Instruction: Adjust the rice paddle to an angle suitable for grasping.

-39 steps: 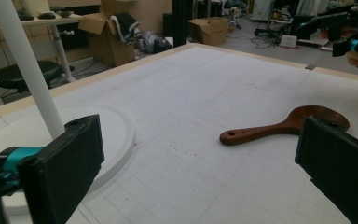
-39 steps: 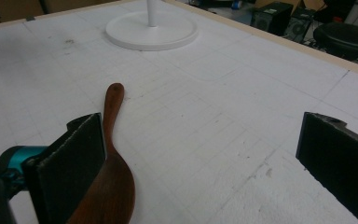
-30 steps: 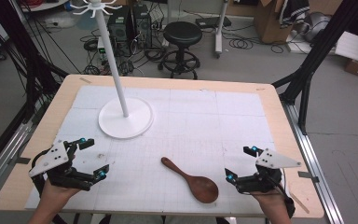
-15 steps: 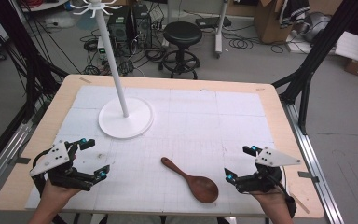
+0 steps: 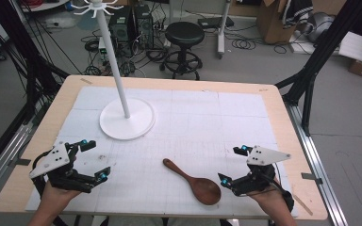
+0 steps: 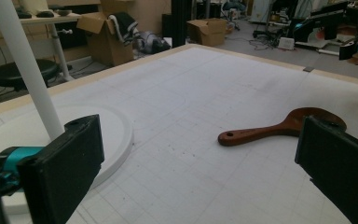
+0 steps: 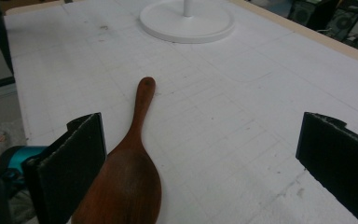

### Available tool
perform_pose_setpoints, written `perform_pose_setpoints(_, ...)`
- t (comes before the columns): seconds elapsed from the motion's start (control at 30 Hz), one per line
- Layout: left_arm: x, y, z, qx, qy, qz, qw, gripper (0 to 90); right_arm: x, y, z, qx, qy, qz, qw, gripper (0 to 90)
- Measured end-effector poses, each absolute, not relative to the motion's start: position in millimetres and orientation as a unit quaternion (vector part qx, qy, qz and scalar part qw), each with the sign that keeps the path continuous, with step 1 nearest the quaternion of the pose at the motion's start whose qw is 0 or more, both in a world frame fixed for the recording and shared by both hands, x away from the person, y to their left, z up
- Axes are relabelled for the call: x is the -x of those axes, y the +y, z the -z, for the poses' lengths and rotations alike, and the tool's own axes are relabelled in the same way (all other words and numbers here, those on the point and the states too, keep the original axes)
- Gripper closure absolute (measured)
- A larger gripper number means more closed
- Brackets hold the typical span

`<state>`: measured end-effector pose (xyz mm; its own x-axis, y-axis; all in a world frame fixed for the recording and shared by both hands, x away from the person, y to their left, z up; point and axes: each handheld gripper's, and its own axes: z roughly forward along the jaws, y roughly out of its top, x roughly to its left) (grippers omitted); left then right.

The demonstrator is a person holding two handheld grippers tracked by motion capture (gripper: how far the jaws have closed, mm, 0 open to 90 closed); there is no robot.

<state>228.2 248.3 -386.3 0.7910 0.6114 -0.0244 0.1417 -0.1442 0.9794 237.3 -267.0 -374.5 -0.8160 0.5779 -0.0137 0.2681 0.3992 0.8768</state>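
Wooden brown spoon (image 5: 195,181) lies flat; both grippers' fingers released, so right gripper (image 5: 233,165) should pinch its handle squarely.

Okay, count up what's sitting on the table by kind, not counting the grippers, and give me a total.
Brown wooden spoon: 1
White hook stand with a tall pole and round flat base: 1
Total: 2

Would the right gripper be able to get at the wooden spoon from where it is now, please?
Probably yes: the right gripper is open beside the wooden spoon's bowl, with bare mat between them.
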Motion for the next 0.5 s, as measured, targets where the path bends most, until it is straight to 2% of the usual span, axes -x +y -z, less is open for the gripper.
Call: perform_pose_setpoints(0.5,-228,248,386,-0.731,0.258,-0.194,0.601,1.7,-250,-238,376,-0.247,0.853,-0.442,0.130,0.7)
